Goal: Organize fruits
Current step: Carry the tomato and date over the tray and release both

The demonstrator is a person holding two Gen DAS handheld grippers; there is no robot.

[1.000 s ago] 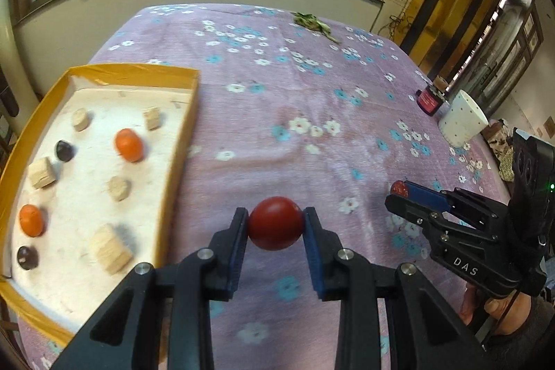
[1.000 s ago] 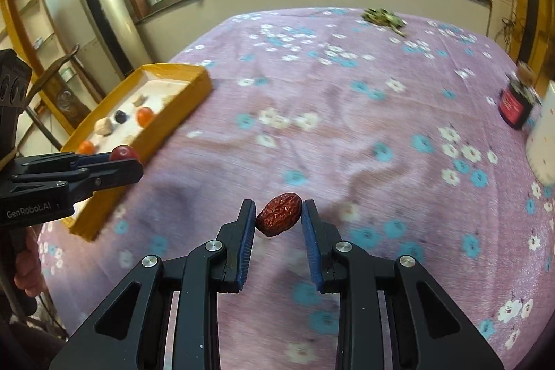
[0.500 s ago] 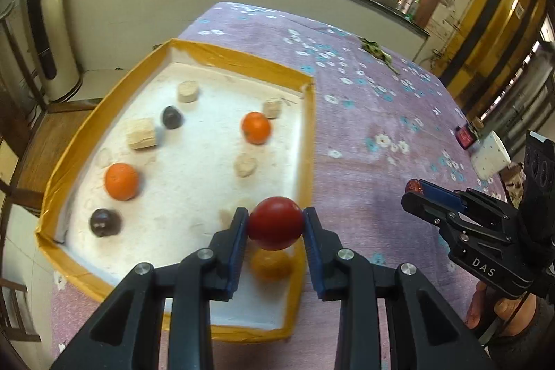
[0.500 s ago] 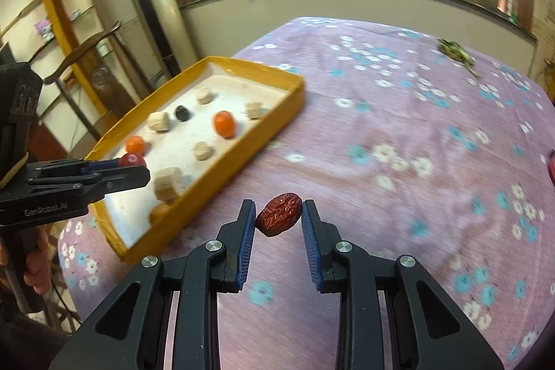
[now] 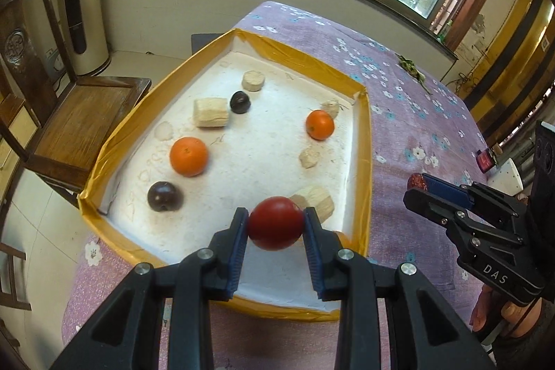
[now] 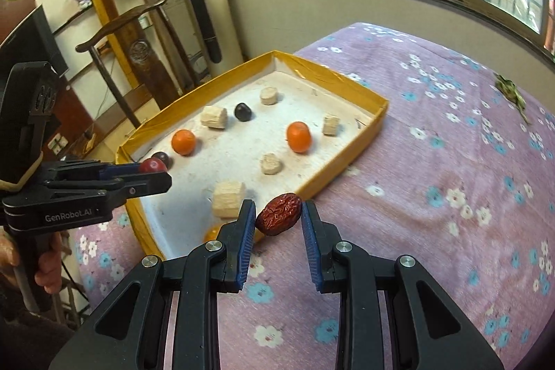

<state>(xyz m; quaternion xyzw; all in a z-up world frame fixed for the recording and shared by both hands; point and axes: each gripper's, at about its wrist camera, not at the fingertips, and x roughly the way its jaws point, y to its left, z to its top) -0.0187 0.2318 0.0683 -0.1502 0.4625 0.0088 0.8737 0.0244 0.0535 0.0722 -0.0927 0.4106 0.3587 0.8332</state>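
Both grippers (image 5: 275, 227) (image 6: 279, 214) angled down, loaded.

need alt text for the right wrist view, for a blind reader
The right tool grips a wrinkled red date above a purple floral tablecloth, beside a yellow-rimmed tray holding oranges, dark fruits and pale chunks.

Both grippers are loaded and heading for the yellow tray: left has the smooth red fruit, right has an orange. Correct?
Not quite. The right gripper holds a wrinkled red date, not an orange, as the right wrist view shows. The oranges already lie in the yellow tray. The left gripper does hold the smooth red fruit.
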